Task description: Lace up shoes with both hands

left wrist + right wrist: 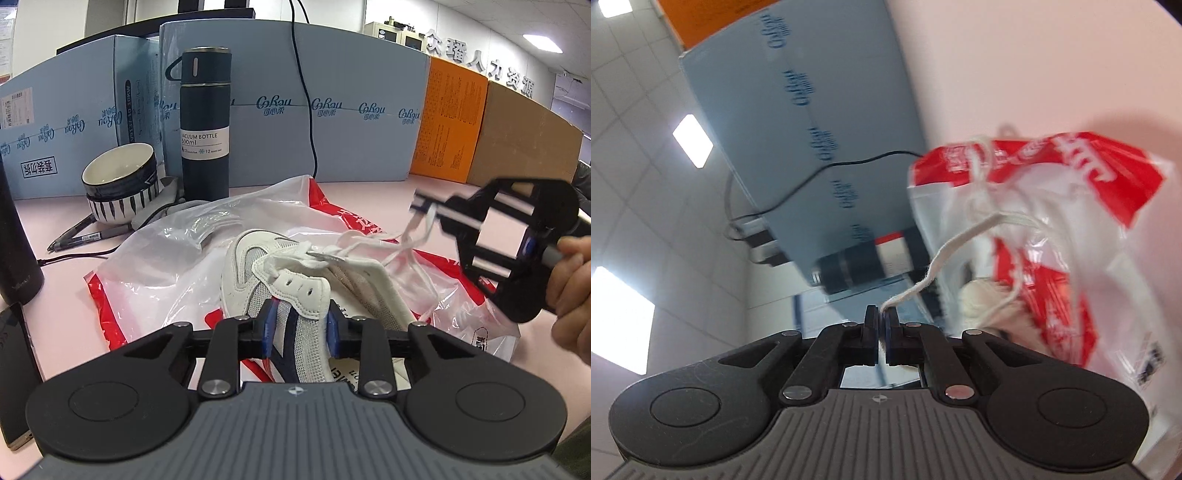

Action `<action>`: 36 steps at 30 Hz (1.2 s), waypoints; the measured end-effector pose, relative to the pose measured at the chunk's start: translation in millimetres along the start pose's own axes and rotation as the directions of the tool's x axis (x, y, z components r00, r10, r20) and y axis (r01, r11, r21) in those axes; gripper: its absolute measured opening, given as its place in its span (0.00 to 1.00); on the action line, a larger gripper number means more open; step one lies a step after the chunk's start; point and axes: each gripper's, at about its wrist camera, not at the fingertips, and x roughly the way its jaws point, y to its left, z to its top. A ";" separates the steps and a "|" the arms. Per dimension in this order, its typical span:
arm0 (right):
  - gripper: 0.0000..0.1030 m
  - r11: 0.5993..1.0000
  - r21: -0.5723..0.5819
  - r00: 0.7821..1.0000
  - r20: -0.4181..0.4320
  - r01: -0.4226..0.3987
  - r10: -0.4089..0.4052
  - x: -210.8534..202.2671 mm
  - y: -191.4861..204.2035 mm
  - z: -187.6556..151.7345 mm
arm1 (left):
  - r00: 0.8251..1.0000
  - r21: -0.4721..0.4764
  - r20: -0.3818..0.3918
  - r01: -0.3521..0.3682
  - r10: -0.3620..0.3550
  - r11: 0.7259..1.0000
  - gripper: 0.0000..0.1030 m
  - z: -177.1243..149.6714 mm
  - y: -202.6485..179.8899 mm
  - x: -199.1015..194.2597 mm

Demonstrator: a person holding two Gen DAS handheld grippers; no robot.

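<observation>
White shoe point(295, 291), one lace point(945, 254), two claws gripping

Vacuum bottle point(205, 122), 2 stacked bowls point(120, 184), pens point(83, 236), plastic bag point(177, 251)

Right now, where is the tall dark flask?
In the left wrist view, the vacuum bottle stands upright at back left, beside the stacked bowls, against the blue boxes.
</observation>
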 end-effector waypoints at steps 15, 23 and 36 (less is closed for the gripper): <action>0.03 0.988 -0.023 0.988 -0.030 -0.151 0.150 -6.3 42.2 -12.1 | 1.000 0.002 -0.020 -0.002 0.002 1.000 0.26 -1.4 0.0 2.0; 0.69 0.928 -0.316 0.969 0.207 0.196 -0.134 -57.4 92.9 -1.5 | 0.999 -0.027 -0.045 -0.030 0.029 0.999 0.39 -4.4 5.3 4.5; 0.82 0.445 -0.726 0.848 0.398 0.524 -0.349 -20.2 143.6 -20.1 | 0.997 -0.042 0.000 -0.071 0.071 0.997 0.55 -5.7 10.1 2.9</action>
